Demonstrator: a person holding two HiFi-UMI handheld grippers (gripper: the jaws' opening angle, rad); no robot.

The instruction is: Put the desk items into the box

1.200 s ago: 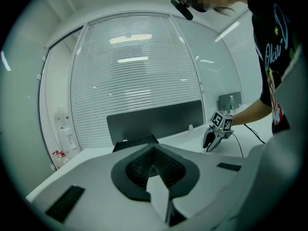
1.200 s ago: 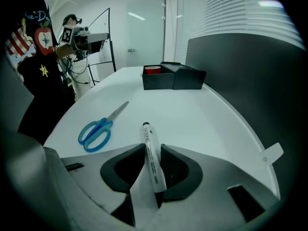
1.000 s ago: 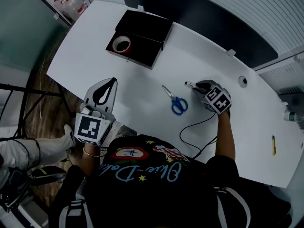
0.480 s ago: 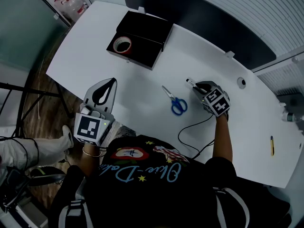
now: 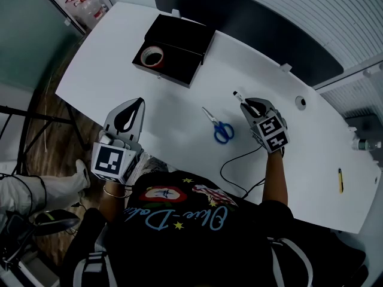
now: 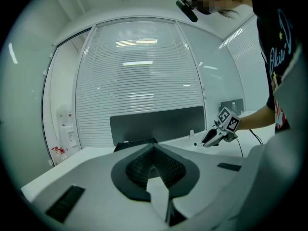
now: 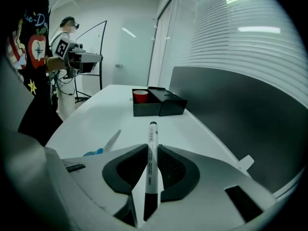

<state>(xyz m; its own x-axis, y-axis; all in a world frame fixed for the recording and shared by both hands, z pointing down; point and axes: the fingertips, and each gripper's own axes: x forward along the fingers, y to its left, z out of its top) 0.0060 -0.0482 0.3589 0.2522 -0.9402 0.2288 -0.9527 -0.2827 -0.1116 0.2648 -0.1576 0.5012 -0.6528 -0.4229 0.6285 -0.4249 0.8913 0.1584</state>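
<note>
A black box (image 5: 179, 43) stands open at the far left of the white desk (image 5: 119, 58), with a roll of tape (image 5: 152, 56) in it. Blue-handled scissors (image 5: 218, 126) lie mid-desk. My right gripper (image 5: 246, 103) has just been closing and is now shut on a black-and-white marker (image 5: 239, 97), held above the desk and pointing toward the box. In the right gripper view the marker (image 7: 152, 134) sticks out between the pads of the right gripper (image 7: 153, 147), with the box (image 7: 161, 105) ahead. My left gripper (image 5: 141, 101) hovers at the near edge, shut and empty, as does the left gripper (image 6: 154, 147) in its own view.
A small yellow-and-black tool (image 5: 340, 180) lies near the desk's right end, and a bottle (image 5: 365, 143) stands beyond it. A black cable (image 5: 239, 160) trails from the right gripper over the near edge. A round cable hole (image 5: 300, 103) sits behind the right gripper.
The right gripper's jaws have closed on the marker and lifted it off the desk, tipping it toward the box. The left gripper has stayed in place.
</note>
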